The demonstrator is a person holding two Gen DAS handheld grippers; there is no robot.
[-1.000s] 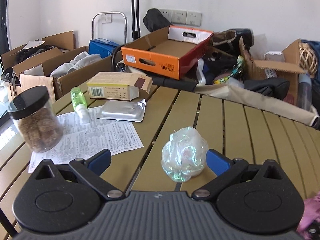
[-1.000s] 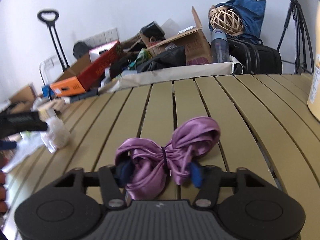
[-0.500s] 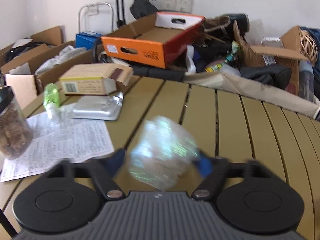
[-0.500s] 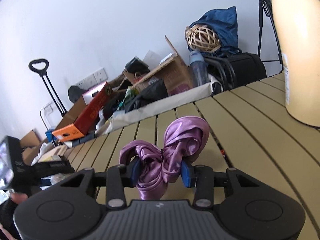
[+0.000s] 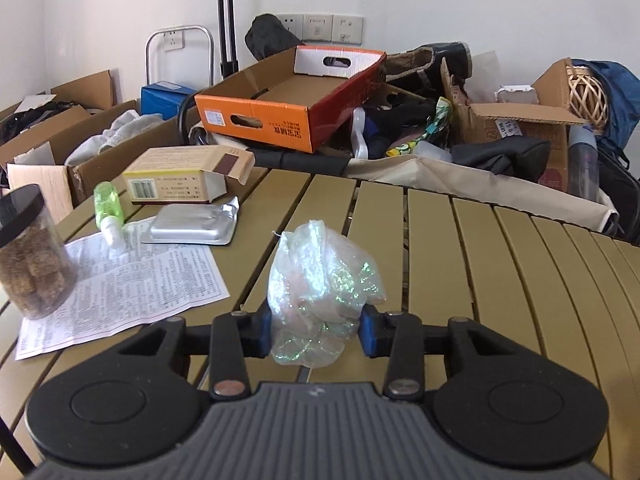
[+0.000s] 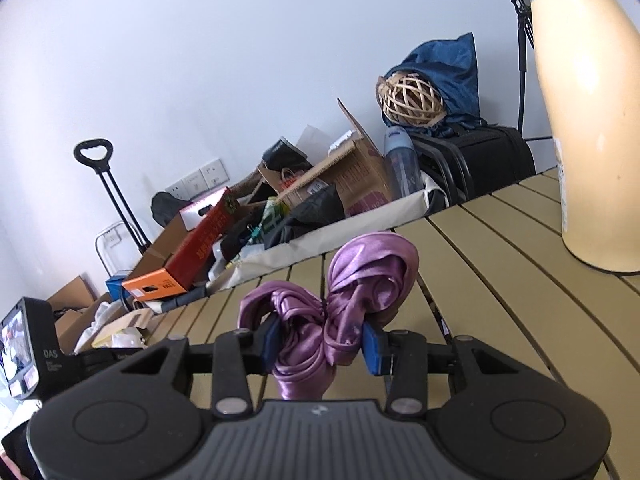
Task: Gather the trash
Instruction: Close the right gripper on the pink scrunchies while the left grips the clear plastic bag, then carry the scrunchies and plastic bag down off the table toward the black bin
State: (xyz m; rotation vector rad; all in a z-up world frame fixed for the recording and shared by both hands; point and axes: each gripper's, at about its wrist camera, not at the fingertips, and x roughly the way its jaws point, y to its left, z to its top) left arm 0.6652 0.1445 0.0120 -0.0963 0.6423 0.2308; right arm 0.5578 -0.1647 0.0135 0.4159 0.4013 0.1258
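A crumpled, clear iridescent plastic bag [image 5: 320,276] stands between the blue pads of my left gripper [image 5: 315,332]. Its jaws are closing and the pads press into the bag's sides just above the slatted tan table [image 5: 480,260]. In the right wrist view, my right gripper [image 6: 322,344] is shut on a bunched purple satin cloth [image 6: 372,276], held a little above the table [image 6: 500,248]. The left gripper's camera body [image 6: 24,344] shows at the far left of that view.
On the table's left lie a printed leaflet [image 5: 132,280], a jar of brown cubes [image 5: 32,256], a green bottle [image 5: 107,208], a silver blister pack [image 5: 192,226] and a yellow carton [image 5: 180,180]. An orange box [image 5: 288,100] sits beyond. A tall cream bottle [image 6: 580,120] stands at the right.
The left jaws went from wide open around the bag to squeezing it. The right gripper rose and rolled with the purple cloth, so the tall cream bottle came into its view.
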